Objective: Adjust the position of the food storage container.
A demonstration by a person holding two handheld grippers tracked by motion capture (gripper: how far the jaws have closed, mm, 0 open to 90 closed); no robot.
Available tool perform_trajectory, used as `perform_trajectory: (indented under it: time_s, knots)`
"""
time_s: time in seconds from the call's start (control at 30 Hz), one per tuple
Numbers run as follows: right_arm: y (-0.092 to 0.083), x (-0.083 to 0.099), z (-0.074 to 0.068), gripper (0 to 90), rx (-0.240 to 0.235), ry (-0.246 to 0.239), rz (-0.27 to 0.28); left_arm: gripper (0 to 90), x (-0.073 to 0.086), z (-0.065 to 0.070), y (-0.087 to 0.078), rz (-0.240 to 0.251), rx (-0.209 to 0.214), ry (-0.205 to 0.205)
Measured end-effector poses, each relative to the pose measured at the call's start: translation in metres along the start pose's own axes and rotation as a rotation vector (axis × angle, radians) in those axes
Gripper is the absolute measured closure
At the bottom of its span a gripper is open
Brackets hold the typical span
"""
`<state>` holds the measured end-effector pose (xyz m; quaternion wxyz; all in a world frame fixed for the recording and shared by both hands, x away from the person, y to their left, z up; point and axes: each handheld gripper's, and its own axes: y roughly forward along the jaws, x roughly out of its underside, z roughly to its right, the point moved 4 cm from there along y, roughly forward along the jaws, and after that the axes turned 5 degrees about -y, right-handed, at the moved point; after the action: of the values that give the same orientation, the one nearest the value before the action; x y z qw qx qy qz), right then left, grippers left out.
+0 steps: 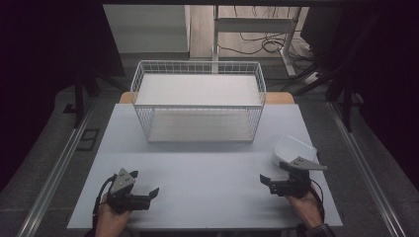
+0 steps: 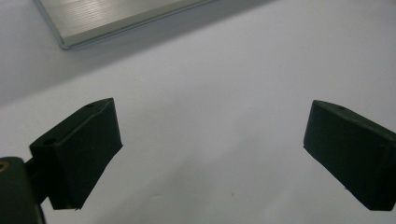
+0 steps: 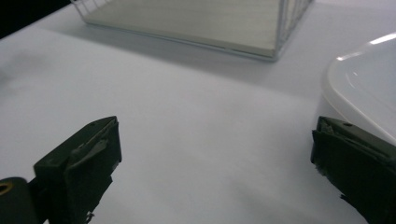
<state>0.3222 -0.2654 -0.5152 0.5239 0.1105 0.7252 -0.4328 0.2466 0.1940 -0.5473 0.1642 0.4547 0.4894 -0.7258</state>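
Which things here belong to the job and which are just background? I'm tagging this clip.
In the job:
- white bowl, upside down beside the right gripper
- wire basket, mid-table
- left gripper, open over bare table
- right gripper, open

Just about:
- cables on the floor behind
- white frame legs

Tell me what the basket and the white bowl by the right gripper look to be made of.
Basket: thin metal wire with a white coating, judging by its fine open grid; a pale flat panel lines its bottom. White bowl: probably glossy plastic, since its smooth, slightly translucent rim catches bright highlights; glazed ceramic cannot be ruled out.
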Motion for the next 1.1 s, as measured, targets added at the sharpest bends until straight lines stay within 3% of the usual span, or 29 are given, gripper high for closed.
perform_trajectory:
  time_s: [0.13, 0.27, 0.5, 0.67, 0.77, 0.8, 0.83, 0.87, 0.9, 0.93, 1.1]
  knots:
    - [0.0, -0.001, -0.003, 0.4, -0.002, -0.002, 0.012, 2.1, 0.0, -0.002, -0.001, 0.017, -0.012, 0.002]
    - [0.003, 0.0, -0.004, 0.0, -0.008, -0.012, -0.009, 1.8, 0.0, -0.007, -0.004, 0.048, -0.004, -0.029]
    - [0.004, -0.001, -0.007, 0.1, 0.007, -0.045, -0.049, 1.5, 0.0, -0.007, -0.003, 0.041, -0.011, -0.021]
    - [0.003, -0.005, -0.01, 5.3, 0.021, -0.064, -0.072, 1.5, 0.001, -0.008, -0.004, 0.045, -0.008, -0.032]
    - [-0.001, -0.009, -0.008, 16.3, 0.051, -0.059, -0.072, 1.6, 0.001, -0.009, -0.004, 0.042, -0.01, -0.038]
    - [-0.003, -0.01, -0.005, 25.8, 0.066, -0.061, -0.079, 1.6, 0.001, -0.009, -0.004, 0.041, -0.011, -0.037]
    - [-0.003, -0.01, -0.005, 25.8, 0.066, -0.061, -0.079, 1.6, 0.001, -0.009, -0.004, 0.041, -0.011, -0.037]
    - [-0.007, -0.011, 0.0, 35.7, 0.086, -0.062, -0.086, 1.6, 0.001, -0.009, -0.004, 0.042, -0.013, -0.037]
    - [-0.007, -0.011, 0.0, 35.7, 0.086, -0.062, -0.086, 1.6, 0.001, -0.009, -0.004, 0.042, -0.013, -0.037]
    - [-0.012, -0.014, 0.005, 45.4, 0.106, -0.077, -0.082, 1.6, 0.001, -0.009, -0.004, 0.045, -0.014, -0.036]
    - [-0.02, -0.022, 0.02, 66.9, 0.147, -0.102, -0.062, 1.6, 0.001, -0.011, -0.005, 0.054, -0.011, -0.052]
